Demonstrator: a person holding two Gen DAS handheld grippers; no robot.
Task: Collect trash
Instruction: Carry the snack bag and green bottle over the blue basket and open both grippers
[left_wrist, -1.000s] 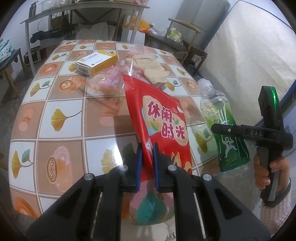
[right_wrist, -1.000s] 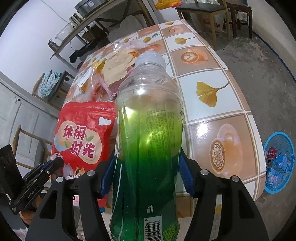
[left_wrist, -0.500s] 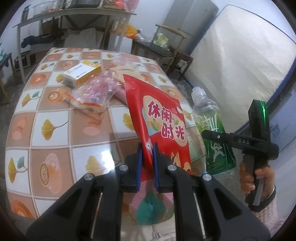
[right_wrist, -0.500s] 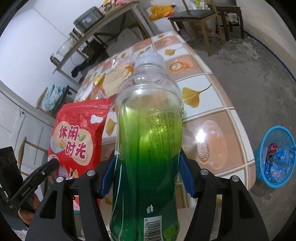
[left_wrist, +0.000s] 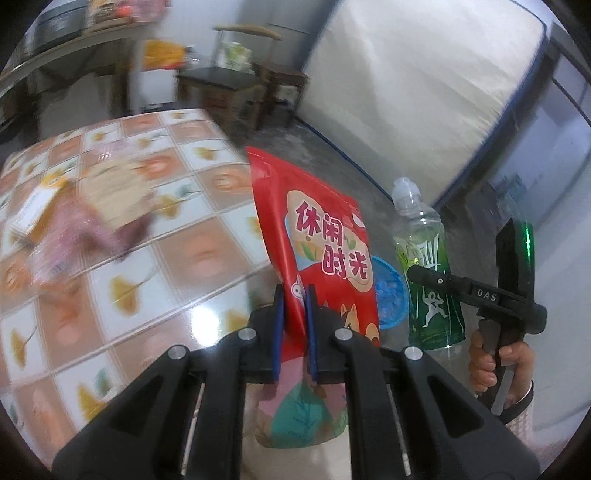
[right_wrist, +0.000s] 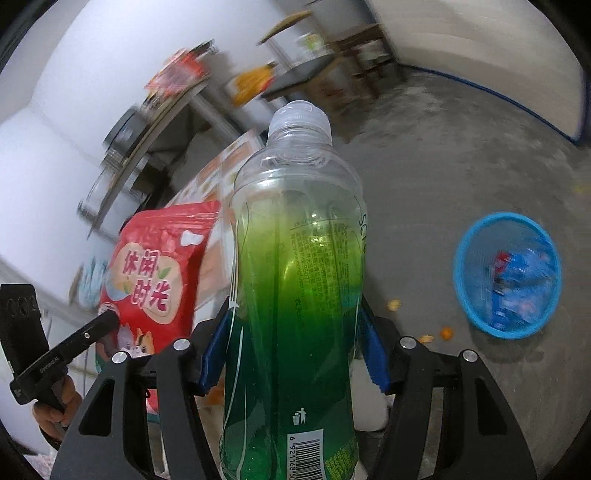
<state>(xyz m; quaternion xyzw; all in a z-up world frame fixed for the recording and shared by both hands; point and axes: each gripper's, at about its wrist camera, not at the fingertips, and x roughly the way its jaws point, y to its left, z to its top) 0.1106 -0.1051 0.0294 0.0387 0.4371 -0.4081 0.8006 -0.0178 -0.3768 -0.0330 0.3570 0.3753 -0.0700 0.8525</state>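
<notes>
A: Largest first: what fills the background?

B: A pale mattress (left_wrist: 413, 92) leans upright against the far wall, and grey concrete floor (right_wrist: 461, 155) spreads below it. At left the desk (left_wrist: 122, 280), covered in a tiled leaf-and-cup pattern, carries a blurred heap of pink plastic wrapping (left_wrist: 74, 221) and a yellow-and-white box (left_wrist: 33, 210). Beyond the desk stand a dark wooden chair (left_wrist: 236, 85) and a metal shelf rack (right_wrist: 147, 122); both are blurred.

A: And the mid-sized items?

B: A blue basket (right_wrist: 508, 275) sits on the floor, well apart from the desk, with blue and red wrappers inside. In the left wrist view most of the basket is hidden behind the red snack bag (left_wrist: 317, 251). Small orange scraps (right_wrist: 447, 332) lie on the floor just beside the basket.

A: State of the tongs?

B: The left tongs (left_wrist: 293, 328) are pressed nearly together, pinching the lower part of the red snack bag, which is held upright off the desk edge. The right tongs (right_wrist: 295, 350) are spread wide around the green drink bottle (right_wrist: 299, 295), blue pads touching both sides; the bottle stands upright in them, capped. A hand (left_wrist: 498, 360) holds the right handle.
</notes>
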